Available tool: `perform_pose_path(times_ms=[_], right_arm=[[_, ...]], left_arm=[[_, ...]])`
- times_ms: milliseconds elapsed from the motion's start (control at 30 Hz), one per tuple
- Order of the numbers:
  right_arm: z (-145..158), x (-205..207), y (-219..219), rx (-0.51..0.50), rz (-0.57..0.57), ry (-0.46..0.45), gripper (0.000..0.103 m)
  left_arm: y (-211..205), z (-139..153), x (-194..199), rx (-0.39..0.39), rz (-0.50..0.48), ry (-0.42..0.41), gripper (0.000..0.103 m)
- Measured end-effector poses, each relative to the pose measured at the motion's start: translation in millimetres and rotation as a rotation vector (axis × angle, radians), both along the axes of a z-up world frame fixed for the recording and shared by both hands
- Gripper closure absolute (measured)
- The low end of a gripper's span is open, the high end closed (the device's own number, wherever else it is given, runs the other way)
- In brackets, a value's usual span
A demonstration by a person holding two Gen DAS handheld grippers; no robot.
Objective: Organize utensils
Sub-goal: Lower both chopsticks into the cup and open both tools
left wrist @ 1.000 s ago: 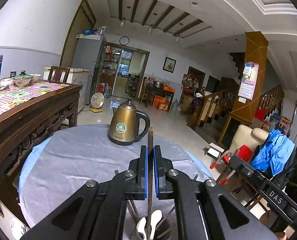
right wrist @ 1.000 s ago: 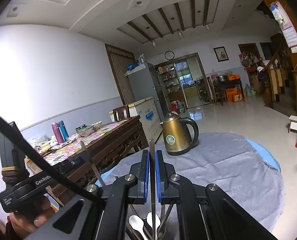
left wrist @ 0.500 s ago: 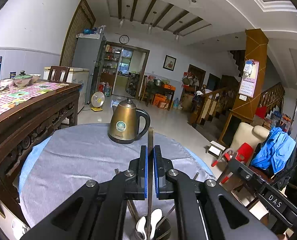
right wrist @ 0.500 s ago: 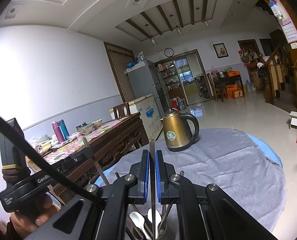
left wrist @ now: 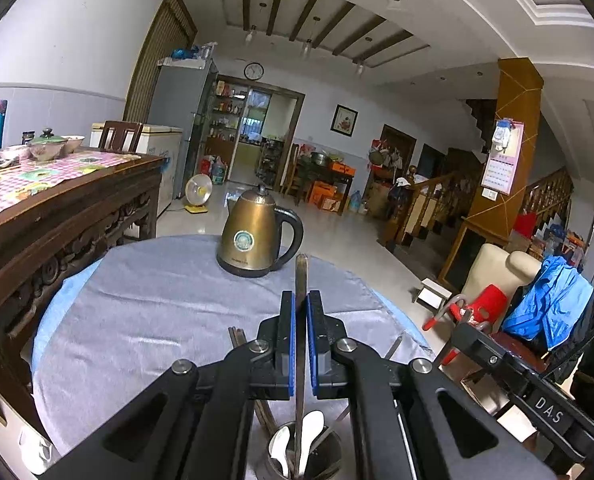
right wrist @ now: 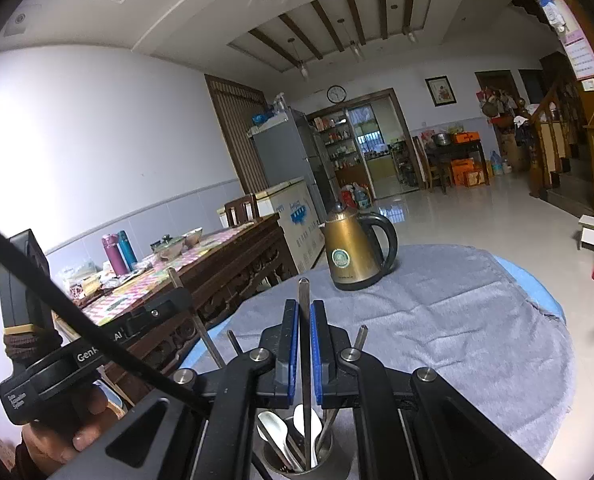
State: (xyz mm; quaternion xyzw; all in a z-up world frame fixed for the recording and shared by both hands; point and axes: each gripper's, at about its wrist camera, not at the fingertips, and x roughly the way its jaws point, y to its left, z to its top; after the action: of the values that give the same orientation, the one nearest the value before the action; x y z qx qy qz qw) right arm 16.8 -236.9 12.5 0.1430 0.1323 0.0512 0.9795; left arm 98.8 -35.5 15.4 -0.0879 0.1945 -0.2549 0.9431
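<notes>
My left gripper (left wrist: 301,308) is shut on a thin metal utensil handle (left wrist: 300,272) that stands upright. Its lower end reaches into a metal utensil cup (left wrist: 329,460) just below the jaws, beside white spoons (left wrist: 311,428). My right gripper (right wrist: 305,314) is likewise shut on a thin upright metal handle (right wrist: 303,292) whose lower end sits in the same cup (right wrist: 329,458), among white spoons (right wrist: 273,426) and other metal handles. In the right wrist view a hand (right wrist: 73,428) holds the left gripper at the lower left, with a metal rod (right wrist: 201,328) slanting up from it.
The cup stands on a round table under a grey cloth (left wrist: 157,300). A bronze kettle (left wrist: 253,240) sits at its far side. A carved wooden dining table (left wrist: 57,216) with bowls and bottles is to the left. A chair with a blue jacket (left wrist: 549,304) stands to the right.
</notes>
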Motion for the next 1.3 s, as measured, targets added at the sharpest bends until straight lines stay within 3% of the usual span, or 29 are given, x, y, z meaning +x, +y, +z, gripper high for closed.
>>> perform_pose_path(times_ms=[633,1300], right_arm=[[-11,5,7,0.005,-0.013,0.048,0.096],[-27,9,8,0.04,0.029,0.092,0.096]], left_arm=[[2,-17,10,0.021,0.023,0.039,0.098],[1,-27,24,0.012,-0.023,0.086,0.098]])
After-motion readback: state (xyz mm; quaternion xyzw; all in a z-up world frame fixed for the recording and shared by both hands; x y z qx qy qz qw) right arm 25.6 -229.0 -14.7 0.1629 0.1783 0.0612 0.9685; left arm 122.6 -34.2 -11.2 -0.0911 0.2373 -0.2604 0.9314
